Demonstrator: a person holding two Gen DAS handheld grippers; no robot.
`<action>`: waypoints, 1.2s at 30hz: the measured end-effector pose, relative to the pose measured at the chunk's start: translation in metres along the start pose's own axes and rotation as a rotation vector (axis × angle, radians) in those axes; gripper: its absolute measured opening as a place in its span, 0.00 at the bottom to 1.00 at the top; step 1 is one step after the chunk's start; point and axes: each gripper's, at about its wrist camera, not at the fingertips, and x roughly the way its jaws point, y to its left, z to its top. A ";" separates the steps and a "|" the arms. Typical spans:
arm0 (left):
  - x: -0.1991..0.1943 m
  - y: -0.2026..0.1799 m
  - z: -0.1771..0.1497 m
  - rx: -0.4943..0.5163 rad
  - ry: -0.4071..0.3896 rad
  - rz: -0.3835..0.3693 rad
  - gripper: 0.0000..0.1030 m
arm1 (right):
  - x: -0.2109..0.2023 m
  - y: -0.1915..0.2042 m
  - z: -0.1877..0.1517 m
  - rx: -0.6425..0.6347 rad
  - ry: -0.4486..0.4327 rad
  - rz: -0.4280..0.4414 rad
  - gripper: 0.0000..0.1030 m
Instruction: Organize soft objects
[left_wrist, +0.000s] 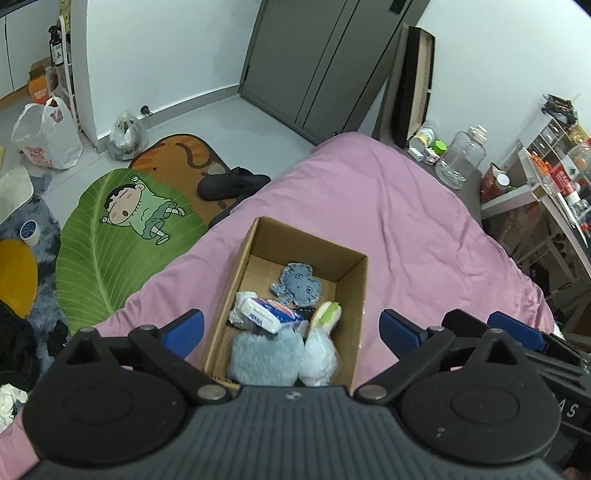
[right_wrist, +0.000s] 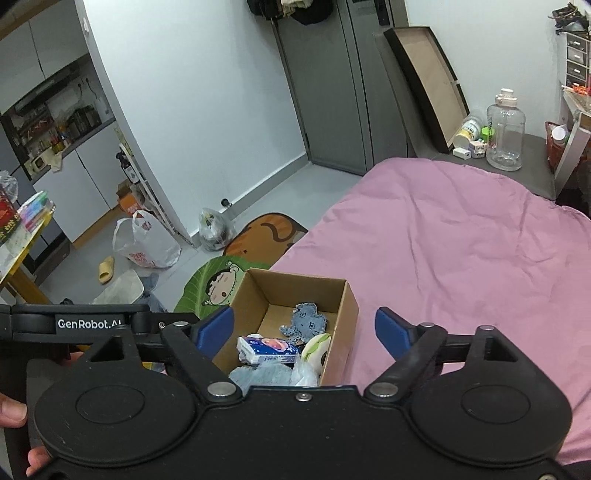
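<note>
A cardboard box (left_wrist: 351, 280) (right_wrist: 349, 314) stands on the pink bed. Inside lie a blue-grey flat plush (left_wrist: 297, 286) (right_wrist: 304, 323), a tissue pack (left_wrist: 267, 314) (right_wrist: 267, 349), a white and green plush (left_wrist: 325, 315) (right_wrist: 316, 347), a fluffy light blue toy (left_wrist: 262, 356) (right_wrist: 258, 374) and a pale bagged item (left_wrist: 319, 356). My left gripper (left_wrist: 291, 332) is open and empty above the box's near end. My right gripper (right_wrist: 304, 328) is open and empty, also over the box. The right gripper also shows in the left wrist view (left_wrist: 517, 328).
The pink bedspread (left_wrist: 406, 221) (right_wrist: 461, 240) spreads to the right. Floor mats (left_wrist: 110, 236), dark shoes (left_wrist: 232, 182) and plastic bags (left_wrist: 44, 133) lie on the floor to the left. A clear jug (left_wrist: 460, 155) (right_wrist: 506, 129) and cluttered shelves (left_wrist: 546, 192) stand at the far right.
</note>
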 end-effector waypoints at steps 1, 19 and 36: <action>-0.003 -0.001 -0.002 0.004 -0.003 -0.001 1.00 | -0.004 0.000 -0.001 0.004 -0.004 0.002 0.84; -0.074 -0.014 -0.050 0.050 -0.134 -0.039 1.00 | -0.078 -0.011 -0.029 0.059 -0.091 -0.022 1.00; -0.127 -0.020 -0.102 0.082 -0.199 -0.018 1.00 | -0.134 -0.015 -0.062 0.044 -0.138 -0.037 1.00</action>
